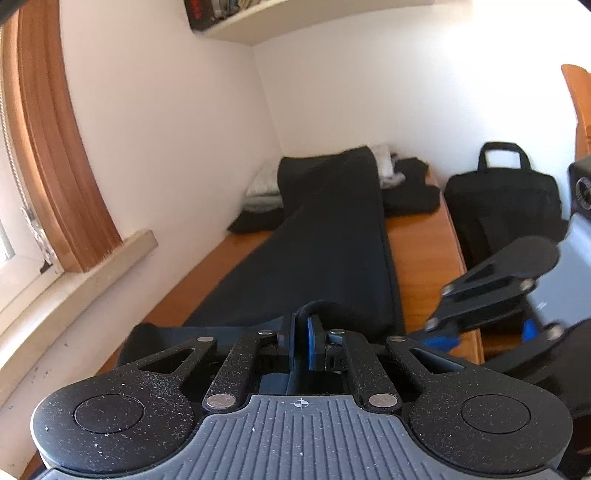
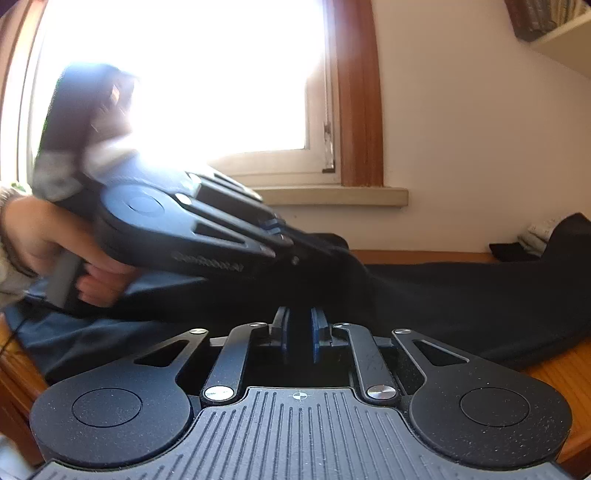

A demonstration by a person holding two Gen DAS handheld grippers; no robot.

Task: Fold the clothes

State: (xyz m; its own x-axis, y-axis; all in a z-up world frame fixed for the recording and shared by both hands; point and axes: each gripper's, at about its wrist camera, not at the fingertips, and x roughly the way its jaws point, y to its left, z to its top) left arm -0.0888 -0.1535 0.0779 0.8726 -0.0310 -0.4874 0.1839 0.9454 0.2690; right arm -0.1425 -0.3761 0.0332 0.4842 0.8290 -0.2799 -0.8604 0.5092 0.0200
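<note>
A long dark garment (image 1: 332, 236) lies stretched along the wooden table (image 1: 417, 251) and runs away to the far wall. My left gripper (image 1: 308, 345) is at its near end, shut on a raised fold of the dark cloth between the blue pads. My right gripper (image 1: 443, 339) shows at the right, close beside it at the table's edge. In the right wrist view my right gripper (image 2: 299, 334) is shut on the same garment (image 2: 461, 302), with dark cloth between its pads. Just beyond, a person's hand (image 2: 44, 236) holds the left gripper (image 2: 280, 236), which points down onto the cloth.
A black laptop bag (image 1: 506, 199) stands to the right of the table. Dark clothes (image 1: 406, 188) and pale folded cloth (image 1: 262, 188) lie at the far end. A window sill (image 1: 74, 288) runs along the left wall under a wooden frame, and a shelf (image 1: 236, 22) hangs above.
</note>
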